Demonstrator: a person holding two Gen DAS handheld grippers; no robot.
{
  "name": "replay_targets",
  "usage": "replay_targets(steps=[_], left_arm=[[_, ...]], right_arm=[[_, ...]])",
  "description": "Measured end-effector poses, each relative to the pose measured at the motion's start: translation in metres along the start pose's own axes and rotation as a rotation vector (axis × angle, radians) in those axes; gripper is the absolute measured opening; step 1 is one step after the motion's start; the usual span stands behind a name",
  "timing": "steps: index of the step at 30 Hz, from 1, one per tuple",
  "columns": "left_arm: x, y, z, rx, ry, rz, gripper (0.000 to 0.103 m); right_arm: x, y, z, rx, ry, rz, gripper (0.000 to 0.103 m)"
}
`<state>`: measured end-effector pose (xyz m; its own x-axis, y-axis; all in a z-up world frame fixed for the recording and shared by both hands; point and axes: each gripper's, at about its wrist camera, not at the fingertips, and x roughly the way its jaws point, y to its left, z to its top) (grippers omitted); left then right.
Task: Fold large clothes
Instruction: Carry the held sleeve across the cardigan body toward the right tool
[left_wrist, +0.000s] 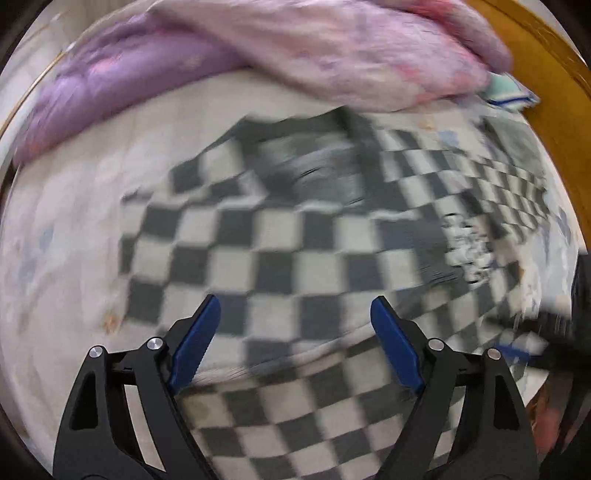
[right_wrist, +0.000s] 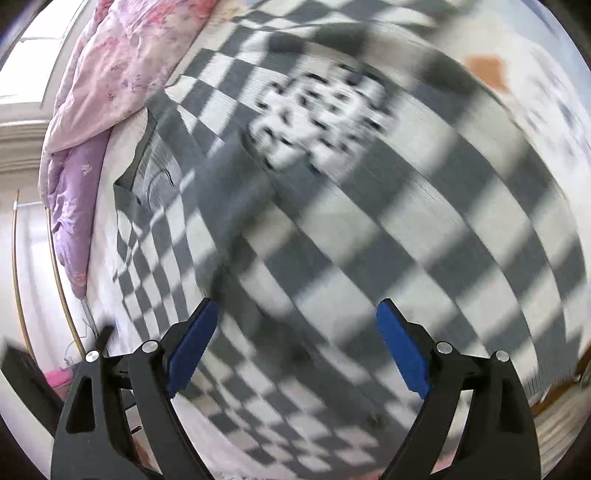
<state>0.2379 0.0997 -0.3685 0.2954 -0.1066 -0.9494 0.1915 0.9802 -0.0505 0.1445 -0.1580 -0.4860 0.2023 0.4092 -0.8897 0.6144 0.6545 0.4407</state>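
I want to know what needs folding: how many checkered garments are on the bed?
1: the checkered garment lies spread across the middle of the bed, below the pink quilt. Blur and the quilt could hide others.

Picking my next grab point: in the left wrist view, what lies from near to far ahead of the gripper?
Left gripper, jaws open and empty → checkered garment → its dark collar area → pale bed sheet → pink and purple quilt.
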Motion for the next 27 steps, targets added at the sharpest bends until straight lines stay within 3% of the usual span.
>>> replay_targets(steps=[1,3,5,6,7,8,9,10,12,16,20,21,22,23,24,27], left_arm=[[0.007,0.019,-0.006,-0.027,0.037,0.038,0.062],[0.022,0.047,-0.018,-0.076,0.101,0.092,0.045],[0.04,0.072,-0.033,-0.128,0.149,0.143,0.041],[0.046,0.081,-0.038,-0.142,0.168,0.147,0.033],[0.054,0.091,-0.044,-0.156,0.198,0.149,0.019],[0.063,0.098,-0.052,-0.17,0.235,0.161,0.015],[0.065,0.102,-0.055,-0.182,0.242,0.159,0.011],[0.064,0.104,-0.058,-0.194,0.232,0.149,0.011],[0.061,0.104,-0.061,-0.187,0.225,0.148,0.011],[0.063,0.103,-0.063,-0.184,0.23,0.145,0.011],[0.057,0.097,-0.061,-0.171,0.246,0.176,0.012],[0.052,0.095,-0.058,-0.173,0.247,0.174,0.013],[0.043,0.094,-0.056,-0.173,0.236,0.172,0.015],[0.032,0.091,-0.054,-0.169,0.213,0.159,0.015],[0.026,0.09,-0.053,-0.163,0.198,0.15,0.015],[0.016,0.085,-0.05,-0.157,0.168,0.123,0.015]], right_arm=[[-0.001,0.007,0.016,-0.003,-0.003,0.007,0.085],[0.002,0.018,0.046,-0.007,-0.029,0.023,0.085],[0.009,0.03,0.07,0.005,-0.024,0.017,0.084],[0.002,0.035,0.08,0.011,-0.022,0.04,0.081],[0.013,0.044,0.088,0.023,-0.02,0.038,0.065],[0.02,0.05,0.093,0.035,-0.02,-0.012,0.056],[0.021,0.055,0.096,0.022,-0.047,-0.053,0.029],[0.018,0.058,0.096,-0.003,-0.068,-0.066,0.014],[0.015,0.072,0.093,-0.064,-0.077,-0.129,0.008],[0.011,0.07,0.093,-0.127,-0.094,-0.226,0.01],[0.022,0.081,0.089,-0.107,-0.067,-0.256,0.023],[0.015,0.085,0.087,-0.144,-0.077,-0.262,0.033],[0.007,0.096,0.082,-0.203,-0.104,-0.293,0.051],[0.001,0.107,0.075,-0.247,-0.144,-0.324,0.058],[-0.011,0.117,0.065,-0.304,-0.202,-0.335,0.062],[-0.019,0.146,0.039,-0.48,-0.252,-0.27,0.059]])
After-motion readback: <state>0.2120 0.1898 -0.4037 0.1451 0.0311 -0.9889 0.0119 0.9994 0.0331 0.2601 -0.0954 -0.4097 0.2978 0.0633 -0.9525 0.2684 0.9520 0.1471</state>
